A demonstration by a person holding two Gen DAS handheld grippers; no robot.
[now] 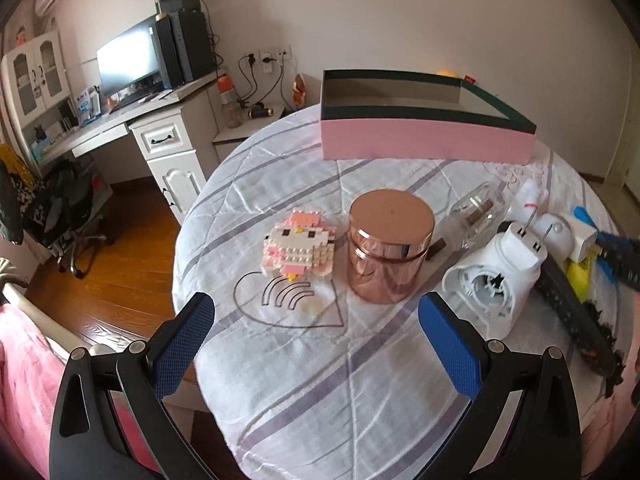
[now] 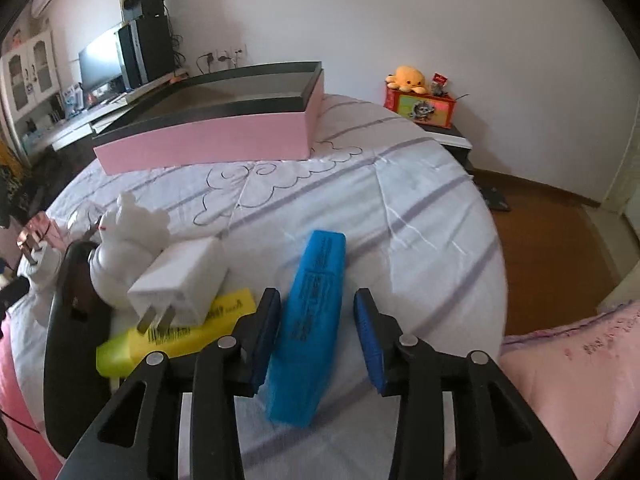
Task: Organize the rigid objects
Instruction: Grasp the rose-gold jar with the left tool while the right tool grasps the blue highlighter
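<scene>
Two handheld grippers over a bed covered w/ a white quilt (image 2: 400, 208) striped in lilac. At the far side sits a shallow open box (image 2: 208, 142), pink walls, dark rim, inside looks empty from here; likely where the items go.

Right gripper (image 2: 316, 334): the blue highlighter (image 2: 310, 320) lies between its jaws, lengthwise along them, cap end pointing away. Left pad is at or touching the marker's side; the right pad stands clear w/ a visible gap, so it isn't pinched yet. The jaws are partly spread.

Just left of it: a yellow highlighter (image 2: 176, 332) w/ a white plug adapter (image 2: 180, 280) resting on top, then a white figurine (image 2: 128, 224) and a black curved object (image 2: 68, 300).

Left gripper (image 1: 316, 336): jaws spread wide, nothing between them, hovering short of a rose-gold lidded jar (image 1: 386, 240). Beside the jar: a pink-white brick-built cat figure (image 1: 298, 246), a clear bottle (image 1: 476, 212) on its side, a white plastic device (image 1: 496, 276) w/ plug prongs.

Handling, my judgement: the blue marker is light, stiff plastic, flat-sided, a bit slick. Best to pinch across the flat sides at mid-body, not the cap, which could pop off. The jar looks glossy and wide, prob slippery; the brick figure could shed pieces if squeezed hard.
</scene>
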